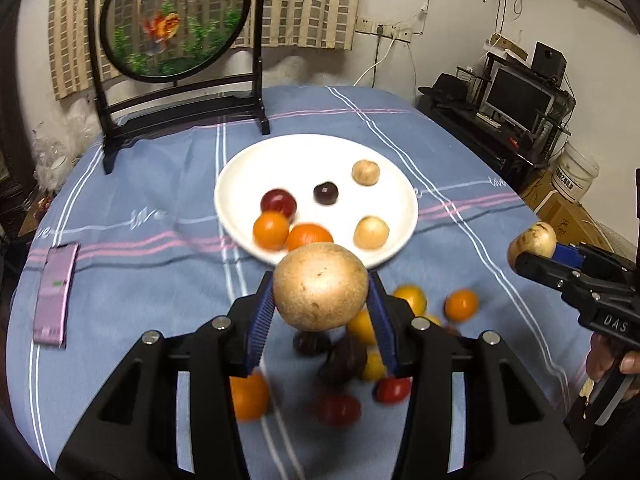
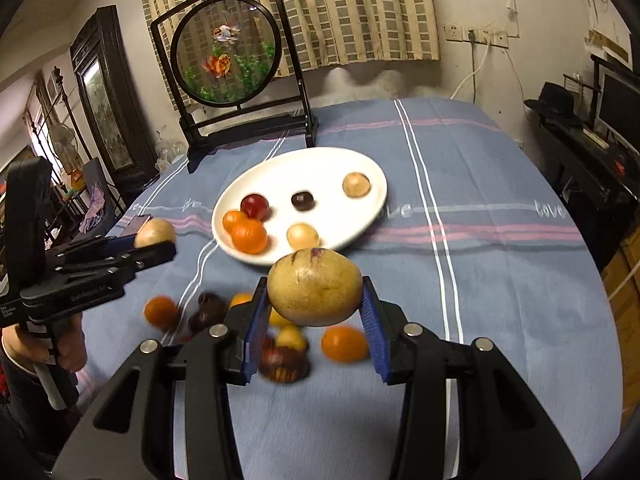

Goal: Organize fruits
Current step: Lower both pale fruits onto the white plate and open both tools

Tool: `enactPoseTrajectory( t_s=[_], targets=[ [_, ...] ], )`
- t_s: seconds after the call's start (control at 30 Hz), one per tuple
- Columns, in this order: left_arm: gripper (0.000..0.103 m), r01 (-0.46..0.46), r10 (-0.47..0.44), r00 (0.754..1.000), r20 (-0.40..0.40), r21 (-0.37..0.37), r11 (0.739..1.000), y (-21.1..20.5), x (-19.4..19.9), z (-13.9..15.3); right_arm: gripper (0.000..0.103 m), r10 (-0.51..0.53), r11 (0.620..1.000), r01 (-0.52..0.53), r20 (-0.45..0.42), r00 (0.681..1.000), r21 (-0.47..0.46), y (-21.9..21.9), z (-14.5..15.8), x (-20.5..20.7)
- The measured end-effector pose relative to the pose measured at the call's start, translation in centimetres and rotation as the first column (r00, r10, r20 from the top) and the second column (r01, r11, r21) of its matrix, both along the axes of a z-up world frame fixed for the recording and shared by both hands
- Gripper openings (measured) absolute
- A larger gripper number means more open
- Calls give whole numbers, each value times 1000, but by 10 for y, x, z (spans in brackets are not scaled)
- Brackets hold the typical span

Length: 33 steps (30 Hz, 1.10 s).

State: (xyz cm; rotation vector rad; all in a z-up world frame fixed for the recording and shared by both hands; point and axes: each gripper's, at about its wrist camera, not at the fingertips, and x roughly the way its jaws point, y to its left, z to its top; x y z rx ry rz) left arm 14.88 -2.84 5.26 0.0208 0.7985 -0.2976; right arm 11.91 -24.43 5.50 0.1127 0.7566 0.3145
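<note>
Tablecloth of blue fabric with pink and white stripes carries a round white ceramic plate holding six small fruits. Left gripper clamps a tan, speckled round fruit above loose fruits. Right gripper clamps a yellowish oval fruit with purple marks short of the plate.

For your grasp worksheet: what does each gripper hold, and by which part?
The left gripper clamps a tan round fruit across its sides; the right gripper clamps a yellowish purple-streaked fruit likewise.
</note>
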Motion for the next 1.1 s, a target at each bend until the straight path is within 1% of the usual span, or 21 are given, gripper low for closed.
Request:
enactPoseTrajectory(
  t_s=[0.2,0.37,0.43,0.5,0.67,0.77,0.83,0.87,0.9,0.93,1.0,1.07,1.1],
  targets=[
    [46,-25,25,1000,-16,21,999,-12,44,-5,44,0,1000,0,-10,1000,4,14,-6,52],
    [46,-77,75,996,-44,-28,997,-13,76,-17,44,-1,1000,2,-36,999,21,31,-20,90],
    [46,-97,96,993,-71,-15,995,-14,86,-25,44,-2,999,3,-42,999,33,38,-26,104],
    [46,-99,99,992,-80,4,995,-15,91,-31,44,-3,1000,5,-53,999,29,46,-33,116],
    [46,-105,106,990,-90,14,994,-13,97,-41,44,8,999,-4,-94,996,38,47,-50,127],
    [46,-110,111,989,-93,7,994,-13,98,-46,45,-15,1000,16,-93,996,20,43,-54,128],
    [47,-108,108,990,-87,4,994,-14,98,-46,47,-29,999,32,-91,995,30,41,-55,129],
    [48,-106,105,991,-88,-6,994,-14,97,-46,49,-32,998,36,-92,995,49,39,-55,129],
    [53,-106,104,991,-86,-20,994,-13,97,-46,57,-30,998,36,-89,996,60,38,-55,130],
    [56,-114,112,991,-75,-23,993,-11,97,-44,61,-32,997,38,-80,996,66,38,-54,129],
    [67,-144,144,989,-26,-21,989,-7,93,-37,62,-34,997,38,-56,998,68,38,-49,125],
    [69,-157,157,988,1,-43,987,-2,89,-31,63,-27,996,31,-47,999,81,38,-45,122],
    [73,-161,162,987,5,-55,985,0,88,-28,63,-29,996,33,-47,998,83,37,-45,121]
  ],
)
